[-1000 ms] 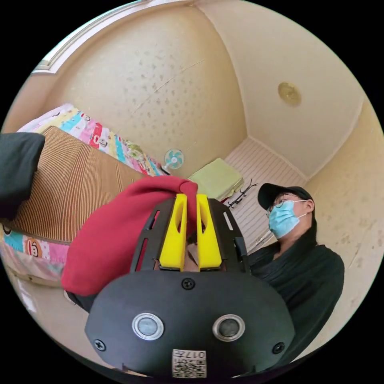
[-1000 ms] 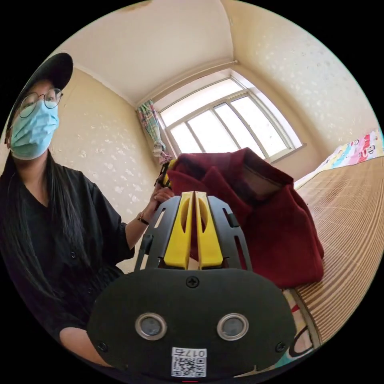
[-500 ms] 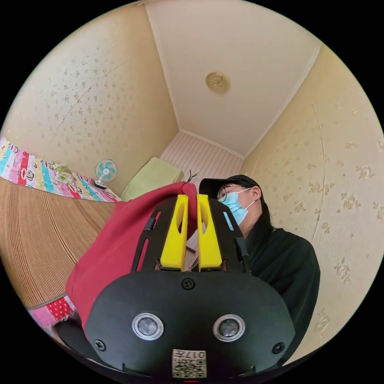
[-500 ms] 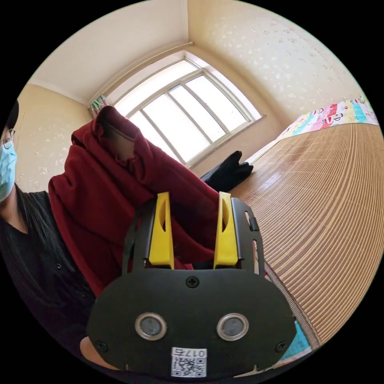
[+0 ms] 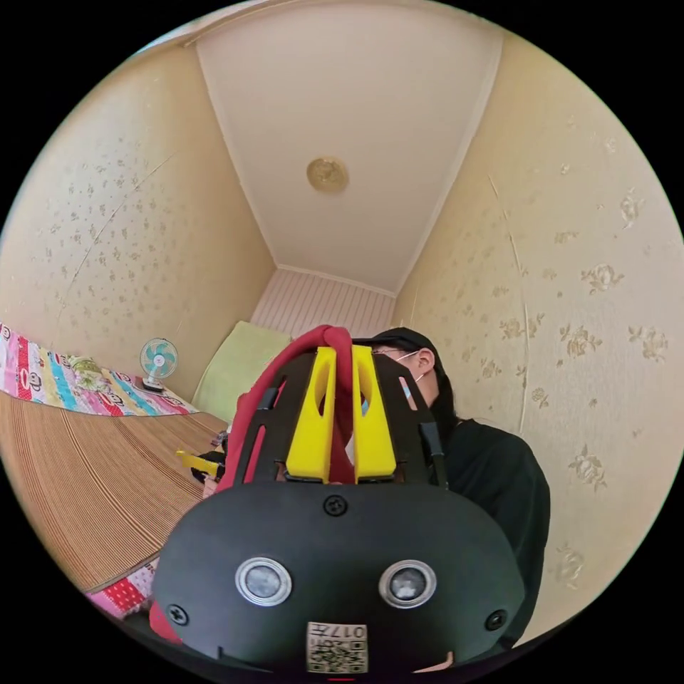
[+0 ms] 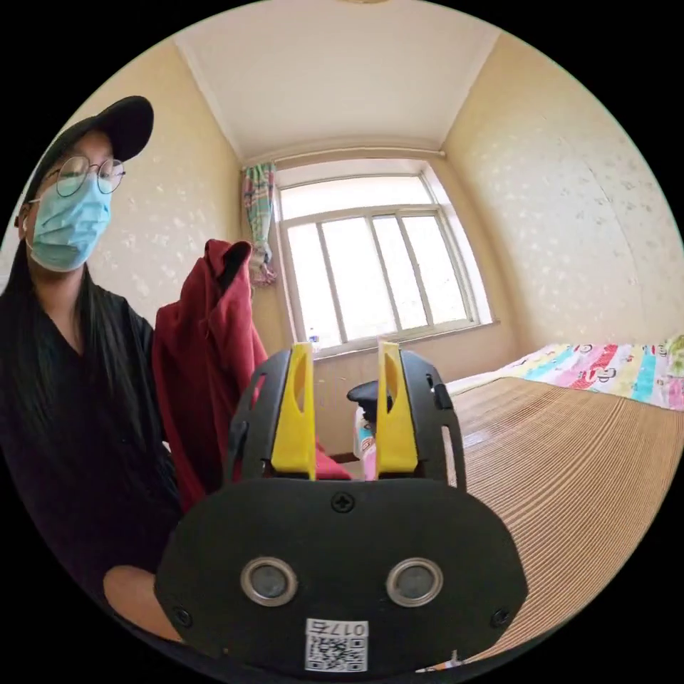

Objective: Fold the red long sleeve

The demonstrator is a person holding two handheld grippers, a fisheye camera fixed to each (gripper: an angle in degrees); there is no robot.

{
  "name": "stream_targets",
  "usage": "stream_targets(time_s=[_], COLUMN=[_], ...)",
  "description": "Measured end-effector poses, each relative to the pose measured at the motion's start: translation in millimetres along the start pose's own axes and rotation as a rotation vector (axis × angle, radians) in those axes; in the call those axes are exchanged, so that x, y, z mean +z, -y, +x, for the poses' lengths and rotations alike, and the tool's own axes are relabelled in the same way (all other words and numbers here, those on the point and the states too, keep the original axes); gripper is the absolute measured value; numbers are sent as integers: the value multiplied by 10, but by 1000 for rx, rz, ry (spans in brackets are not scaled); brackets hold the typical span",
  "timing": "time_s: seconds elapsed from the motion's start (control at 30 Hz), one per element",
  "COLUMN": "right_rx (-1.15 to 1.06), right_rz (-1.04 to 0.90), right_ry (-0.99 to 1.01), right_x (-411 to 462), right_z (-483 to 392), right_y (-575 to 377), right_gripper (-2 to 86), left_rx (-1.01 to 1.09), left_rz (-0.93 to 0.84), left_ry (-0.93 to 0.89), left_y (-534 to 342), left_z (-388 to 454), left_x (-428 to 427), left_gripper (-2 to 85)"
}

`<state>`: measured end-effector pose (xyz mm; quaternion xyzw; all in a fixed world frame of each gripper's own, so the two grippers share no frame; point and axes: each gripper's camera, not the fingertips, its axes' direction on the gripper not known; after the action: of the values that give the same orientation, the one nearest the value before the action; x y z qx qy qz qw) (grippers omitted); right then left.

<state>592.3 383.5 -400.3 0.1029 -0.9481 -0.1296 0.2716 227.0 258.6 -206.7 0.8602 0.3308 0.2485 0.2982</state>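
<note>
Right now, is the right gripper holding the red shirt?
No, the right gripper is open with nothing between its fingers; the red shirt hangs beside it.

- Left gripper [image 5: 340,356]: tilted upward, its yellow jaws nearly together, pinching a fold of the red long sleeve [image 5: 335,340] between them.
- Right gripper [image 6: 345,356]: jaws parted, with nothing between them; the person's forearm [image 6: 132,598] shows below its body.

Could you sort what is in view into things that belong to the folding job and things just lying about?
Job:
- red long sleeve
- left gripper, jaws shut on it
- right gripper, jaws open
- woven mat

Lying about:
- small fan
- green cushion
- dark garment
</note>
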Motion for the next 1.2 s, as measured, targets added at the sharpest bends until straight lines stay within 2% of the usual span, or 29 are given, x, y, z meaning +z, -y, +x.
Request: stream_targets(time_s=[0.03, 0.1, 0.13, 0.17, 0.27, 0.33, 0.37, 0.43, 0.5, 0.57, 0.63, 0.67, 0.73, 0.77, 0.83, 0.9, 0.97, 1.0, 1.07, 1.2], right_rx=[52, 127, 143, 141, 184, 150, 144, 93, 30, 90, 98, 79, -55, -92, -188, -243, -288, -289, -269, -331], right_rz=[-70, -114, -67, -36, 41, 26, 5, -175, -282, -260, -110, -60, 111, 137, 237, 318, 360, 365, 385, 463], right_ry=[138, 338, 398, 396, 160, 175, 191, 217, 114, -107, -375, -442, -705, -773, -1046, -1209, -1279, -1271, -1225, -1224], right_x=[160, 344, 413, 452, 814, 1184, 1289, 1725, 1916, 1874, 1555, 1464, 1234, 1232, 1417, 1642, 1804, 1867, 1922, 2027], right_z=[54, 75, 18, -29, -156, -112, -87, -31, -26, 37, -135, -238, -795, -937, -1415, -1687, -1909, -2014, -2083, -2145], right_y=[-159, -535, -806, -922, -1198, -1056, -983, -657, -475, -232, 241, 370, 881, 993, 1309, 1410, 1485, 1543, 1594, 1490], right_gripper=[227, 230, 220, 204, 125, 124, 124, 98, 60, 51, 46, 45, 42, 41, 39, 38, 37, 37, 37, 37], left_rx=[-7, -13, -10, -10, 6, 8, 7, 12, 18, 18, 52, 97, 166, 174, 129, 145, 157, 161, 172, 158], left_rz=[7, 21, 28, 34, 41, 51, 66, 75, 81, 75, 64, 56, 37, 15, -11, -13, 24, 46, 200, 446], left_ry=[-32, -72, -99, -131, -247, -313, -325, -327, -310, -249, -186, -141, -53, 32, 130, 267, 527, 575, 728, 765], left_y=[27, 54, 60, 57, 22, -6, -15, 17, 83, 191, 265, 304, 341, 367, 398, 351, 216, 171, -76, -402], left_z=[8, 10, 6, -14, -111, -173, -188, -176, -140, -77, 23, 118, 257, 300, 270, 279, 316, 326, 339, 157], left_x=[17, 39, 55, 75, 151, 186, 189, 172, 117, 0, -120, -212, -332, -392, -467, -513, -514, -502, -414, -270], left_gripper=[37, 38, 38, 38, 41, 42, 42, 42, 42, 42, 43, 43, 43, 42, 40, 39, 36, 36, 34, 33])
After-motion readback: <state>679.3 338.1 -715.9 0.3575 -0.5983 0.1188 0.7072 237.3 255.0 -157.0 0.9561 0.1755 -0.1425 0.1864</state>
